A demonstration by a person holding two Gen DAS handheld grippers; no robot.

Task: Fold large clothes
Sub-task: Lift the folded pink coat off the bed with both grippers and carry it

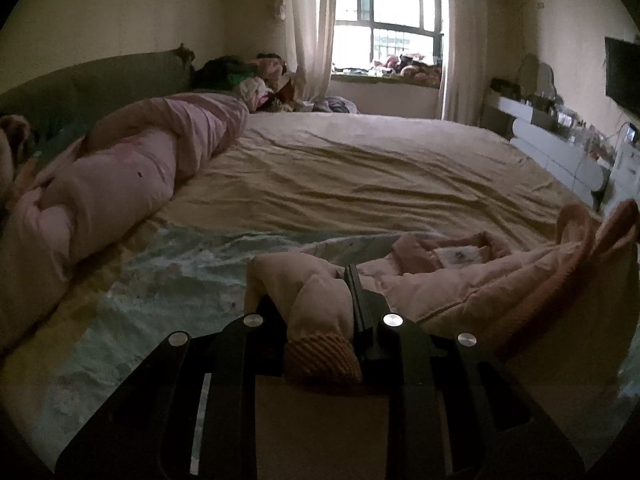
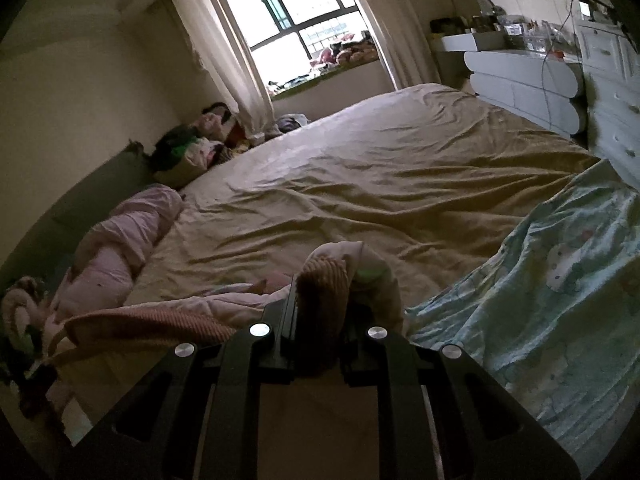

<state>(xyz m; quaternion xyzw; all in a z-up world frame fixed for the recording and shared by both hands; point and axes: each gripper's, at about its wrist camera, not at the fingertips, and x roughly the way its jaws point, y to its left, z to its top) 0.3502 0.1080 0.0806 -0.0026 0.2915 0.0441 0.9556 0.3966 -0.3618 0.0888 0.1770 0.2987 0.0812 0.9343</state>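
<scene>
We hold a pink jacket (image 1: 460, 280) in both grippers. It is soft and puffy, with ribbed cuffs in a darker pink. It hangs between our two hands, low over the near edge of the bed (image 1: 360, 168), and part of it rests on a light blue sheet (image 1: 160, 280) with little pictures on it.

The left gripper (image 1: 320, 296) has its fingers nearly closed on one sleeve end, and the ribbed cuff (image 1: 324, 360) sticks out toward the camera. The right gripper (image 2: 320, 304) has its fingers almost fully closed on another ribbed cuff (image 2: 324, 280).

What could go wrong? We think the jacket may land in a lump. It is thick and floppy, and the middle sags and bunches while we hold only the ends. If one hand goes lower than the other, the fold may come out crooked. The puffy cloth is smooth, so a sleeve could slip out if the fingers loosen. The blue sheet could also wrinkle up under the jacket.

Farther out, the tan bed cover is full of creases. A rolled pink blanket (image 1: 132, 176) lies along the left side. Beyond the bed are a bright window (image 1: 388, 12) and a white dresser (image 2: 520, 76).
</scene>
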